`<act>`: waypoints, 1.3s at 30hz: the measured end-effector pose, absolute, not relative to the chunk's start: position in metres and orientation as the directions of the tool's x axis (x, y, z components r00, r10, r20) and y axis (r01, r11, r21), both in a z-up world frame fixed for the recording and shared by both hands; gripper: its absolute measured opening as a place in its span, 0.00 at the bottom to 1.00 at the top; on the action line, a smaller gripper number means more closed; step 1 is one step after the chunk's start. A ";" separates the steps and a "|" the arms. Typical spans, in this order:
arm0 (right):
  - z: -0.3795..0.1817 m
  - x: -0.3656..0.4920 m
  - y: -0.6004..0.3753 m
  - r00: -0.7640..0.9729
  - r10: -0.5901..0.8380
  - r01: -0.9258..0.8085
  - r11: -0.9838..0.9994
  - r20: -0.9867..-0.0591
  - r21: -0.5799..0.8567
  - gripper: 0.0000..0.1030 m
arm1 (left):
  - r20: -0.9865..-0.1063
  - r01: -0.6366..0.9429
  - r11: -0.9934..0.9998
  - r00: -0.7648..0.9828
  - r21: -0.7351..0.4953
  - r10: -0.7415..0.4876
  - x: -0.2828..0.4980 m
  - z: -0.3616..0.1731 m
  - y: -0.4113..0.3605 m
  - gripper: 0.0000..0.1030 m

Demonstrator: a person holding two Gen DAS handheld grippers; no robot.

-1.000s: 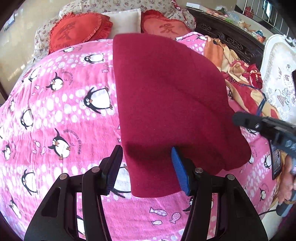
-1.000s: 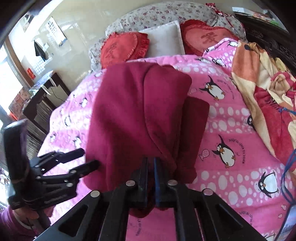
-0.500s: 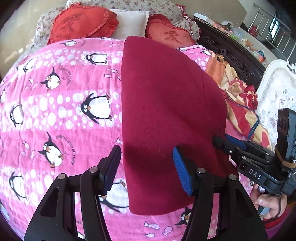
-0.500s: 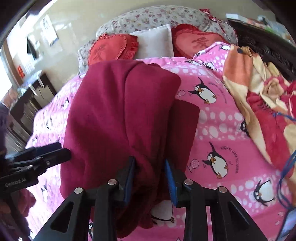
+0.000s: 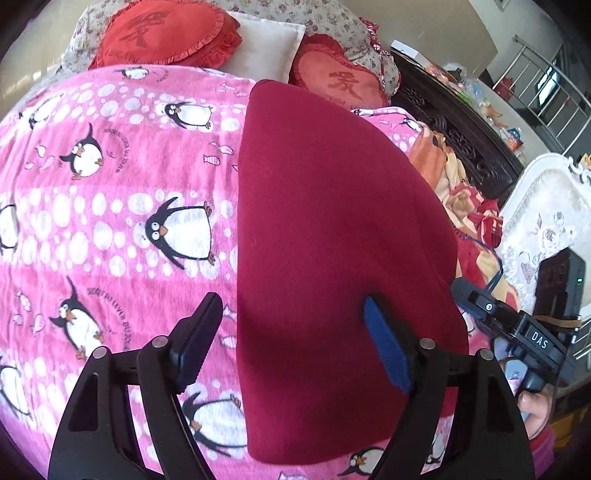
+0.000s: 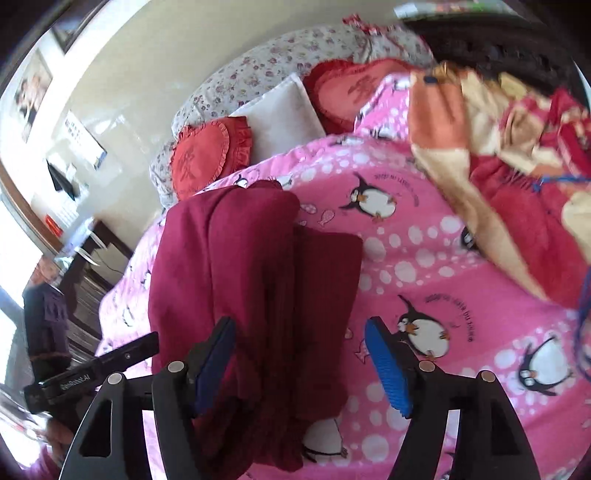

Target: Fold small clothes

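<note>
Dark red garment (image 5: 332,229): a soft, fleecy piece, plain in colour with no print, folded into a long narrow stack. Seen from the left wrist its top face is smooth and flat with a straight left edge and rounded corners. Seen from the right wrist (image 6: 236,280) several layers show: a thicker folded slab on top, and a darker, flatter layer sticking out along its right side. Its near end is bunched and creased.

Location: lying lengthwise on the pink penguin blanket (image 5: 110,206) that covers the bed, about midway across it, its far end pointing toward the pillows at the head of the bed.

Left gripper (image 5: 291,328): jaws opening and already wide. The near left edge of the garment lies between them; the left finger stands clear over the blanket, and the blue pad (image 5: 384,347) sits over the cloth without squeezing it.

Right gripper (image 6: 299,354): jaws opening. The bunched near end of the garment lies between them, slack, close against the left pad (image 6: 214,362); the right pad stands apart from it over the blanket.

Also present: two red heart cushions (image 5: 162,33), a white pillow (image 5: 266,40), and a crumpled orange and red blanket (image 6: 517,155) along the bed's right edge.
</note>
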State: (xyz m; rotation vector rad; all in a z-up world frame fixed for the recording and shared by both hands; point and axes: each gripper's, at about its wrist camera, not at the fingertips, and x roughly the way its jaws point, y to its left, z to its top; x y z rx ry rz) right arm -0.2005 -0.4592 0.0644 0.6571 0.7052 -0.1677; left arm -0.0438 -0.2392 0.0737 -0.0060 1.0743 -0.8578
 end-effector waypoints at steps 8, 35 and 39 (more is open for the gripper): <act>0.039 -0.185 -0.482 0.794 0.228 0.297 0.665 -0.564 0.685 0.74 | -0.754 0.610 0.634 0.090 -0.475 -0.651 -0.027 0.056 -0.252 0.84; 0.086 -0.180 -0.398 0.747 0.390 0.123 0.716 -0.539 0.687 0.42 | -0.762 0.609 0.641 0.090 -0.467 -0.641 -0.070 0.104 -0.163 0.54; 0.077 -0.178 -0.357 0.702 0.446 0.082 0.723 -0.554 0.686 0.42 | -0.792 0.577 0.697 0.134 -0.426 -0.595 -0.086 0.100 -0.121 0.54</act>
